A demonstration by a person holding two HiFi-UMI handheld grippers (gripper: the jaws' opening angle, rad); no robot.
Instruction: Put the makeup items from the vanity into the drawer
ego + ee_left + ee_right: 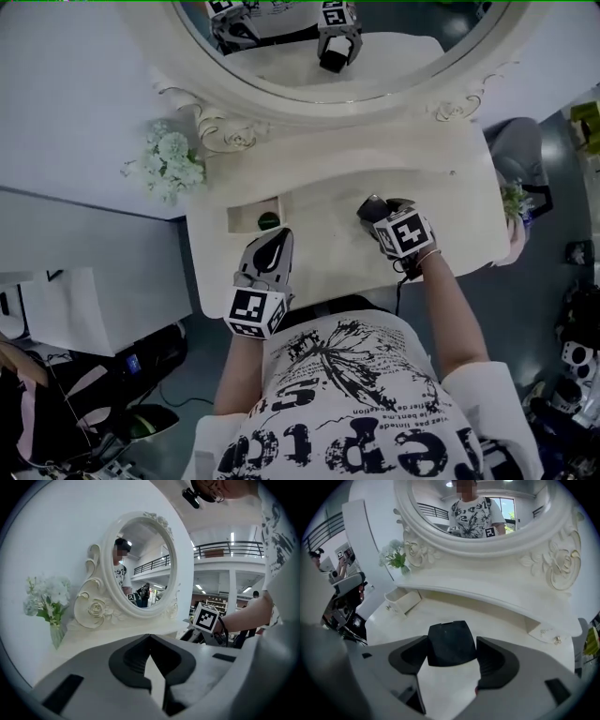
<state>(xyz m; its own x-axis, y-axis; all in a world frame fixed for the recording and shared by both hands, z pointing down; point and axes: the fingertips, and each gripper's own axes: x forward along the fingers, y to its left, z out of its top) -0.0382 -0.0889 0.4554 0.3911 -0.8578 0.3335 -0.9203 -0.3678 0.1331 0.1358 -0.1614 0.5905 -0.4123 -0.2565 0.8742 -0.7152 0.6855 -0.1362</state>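
Right gripper view: right gripper [453, 638] pinches a black case [450, 649] over the vanity [506, 606].
Left gripper [150, 635], jaws pressed together, hangs beside the open drawer [242, 221] on the left.

Black compact [451, 639] between the right gripper's [453, 649] pads (both in contact), over the vanity top [501, 616].

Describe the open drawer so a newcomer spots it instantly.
Start at the white vanity under the oval mirror. On its left, near the flowers, a small white drawer sticks out. Only it stands open, a dark round item inside.
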